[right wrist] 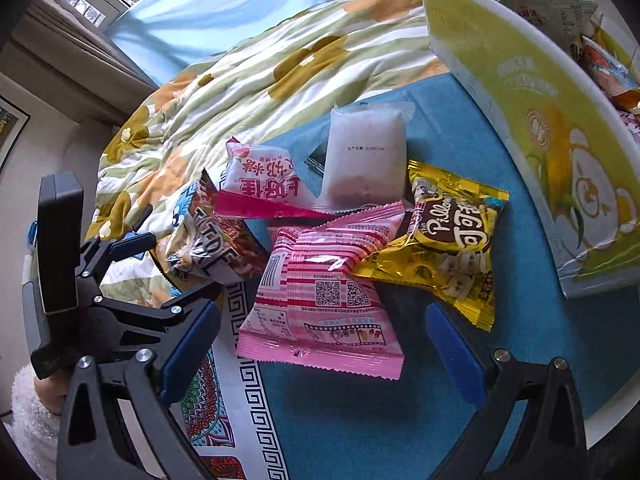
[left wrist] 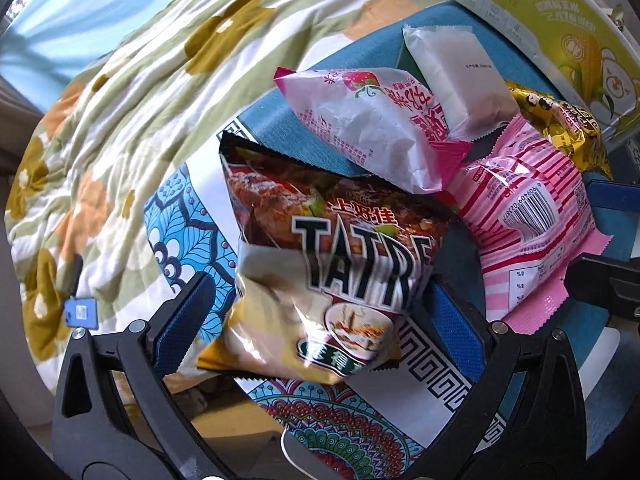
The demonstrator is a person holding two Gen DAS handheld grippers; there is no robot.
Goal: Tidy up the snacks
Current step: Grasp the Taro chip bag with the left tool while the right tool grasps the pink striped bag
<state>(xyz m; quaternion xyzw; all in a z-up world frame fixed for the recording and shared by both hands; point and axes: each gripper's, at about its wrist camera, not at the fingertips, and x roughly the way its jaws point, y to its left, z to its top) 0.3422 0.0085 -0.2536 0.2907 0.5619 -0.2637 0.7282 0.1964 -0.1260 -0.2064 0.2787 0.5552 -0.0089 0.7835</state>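
Crinkled foil packets lie heaped on a blue cloth (right wrist: 520,264) over a patterned mat (left wrist: 436,376), beside a floral quilt (left wrist: 132,112). They look like the unsorted pile, and the yellow-green corn carton (right wrist: 532,128) at the far right edge of the cloth seems to be where they go, since a few packets (right wrist: 560,12) already sit inside it.

The brown TATRE chip bag (left wrist: 332,264) lies at the left edge of the pile, nearest the quilt, its lower end between the fingers of the left gripper (left wrist: 320,312). The jaws stand wide apart; the right blue pad (left wrist: 452,328) is close against the bag's edge, the left pad (left wrist: 180,320) just clear of it, so the bag is framed, not yet clamped. I judge this the packet about to be picked.

A white strawberry packet (left wrist: 372,128) overlaps the chip bag's top edge, and a frosted clear pouch (left wrist: 460,80) rests on the strawberry packet; lifting the chip bag may drag both.

The right gripper (right wrist: 324,344) also stands wide open, holding nothing, its pads either side of the pink striped packet (right wrist: 324,296) without touching it. A gold Pillows bag (right wrist: 448,240) lies just beside that packet, toward the carton
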